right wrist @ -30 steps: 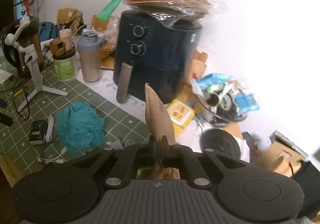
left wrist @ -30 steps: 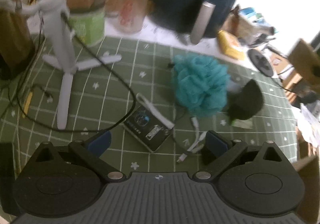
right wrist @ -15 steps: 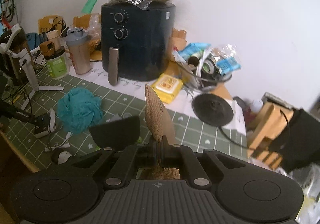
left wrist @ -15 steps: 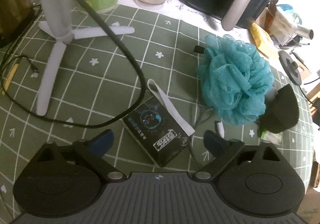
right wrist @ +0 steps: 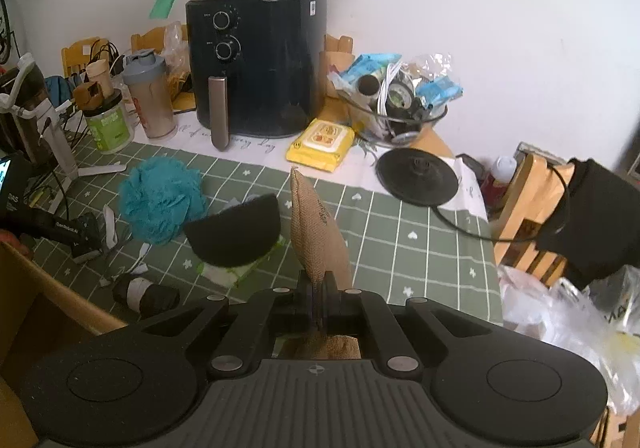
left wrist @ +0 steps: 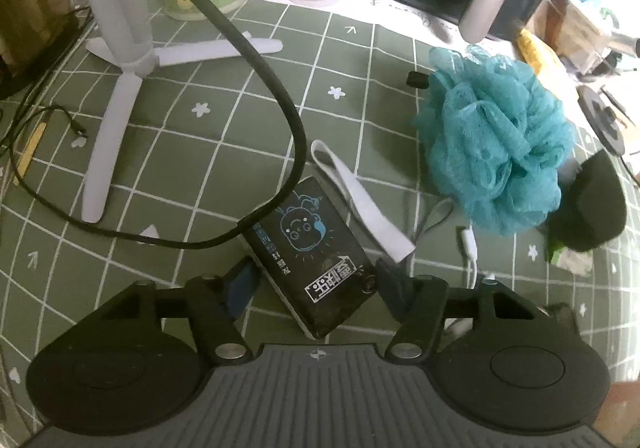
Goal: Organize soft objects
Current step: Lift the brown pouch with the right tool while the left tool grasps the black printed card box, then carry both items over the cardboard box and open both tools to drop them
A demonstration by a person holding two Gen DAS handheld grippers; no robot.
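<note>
Straddling a black tissue packet (left wrist: 316,248) on the green grid mat (left wrist: 192,151), the left gripper (left wrist: 316,284) hangs with its jaws spread wide, apparently lined up to close on the packet's sides. A black cable (left wrist: 256,59) and white strap (left wrist: 360,199) lie against the packet, with the teal bath pouf (left wrist: 496,143) just beyond to the right. Across the table, the right gripper (right wrist: 318,300) pinches a burlap pouch (right wrist: 316,224) upright, likely carrying it clear of the air fryer (right wrist: 260,63) and clutter.
</note>
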